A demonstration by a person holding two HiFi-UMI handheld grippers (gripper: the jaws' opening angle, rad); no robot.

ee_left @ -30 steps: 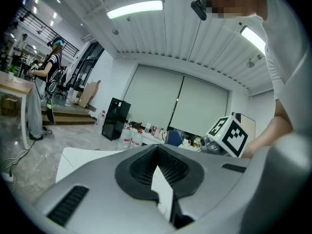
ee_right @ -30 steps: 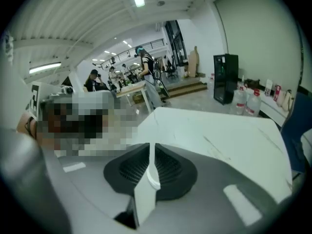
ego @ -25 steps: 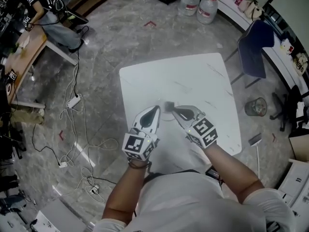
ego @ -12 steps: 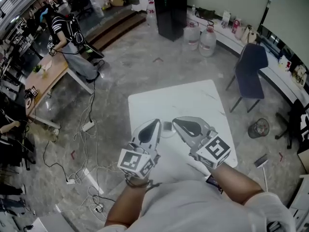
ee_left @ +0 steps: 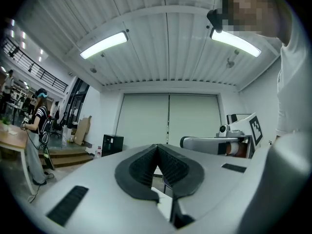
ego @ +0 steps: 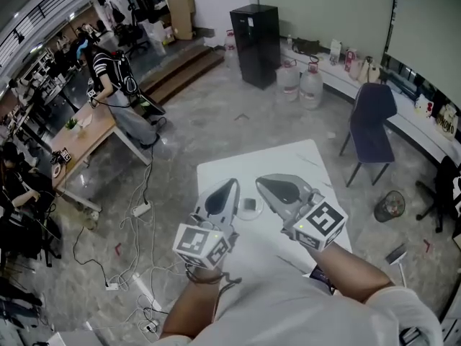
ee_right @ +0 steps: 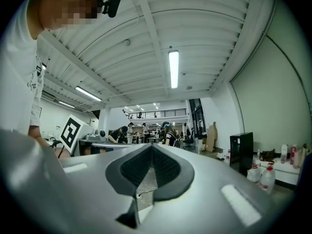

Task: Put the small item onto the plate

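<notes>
While their jaws stand closed on nothing, the left hand-held gripper [ego: 232, 184] and right hand-held gripper [ego: 261, 182] flank the small item [ego: 250, 205] on the plate [ego: 243, 215] at frame centre.

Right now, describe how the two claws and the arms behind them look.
The left claw and right claw have smooth light-grey teardrop shells with dark ribbed pads inside. Each carries a white cube printed with black square markers. The person wears a white short-sleeved shirt; the forearms are uncovered.
</notes>
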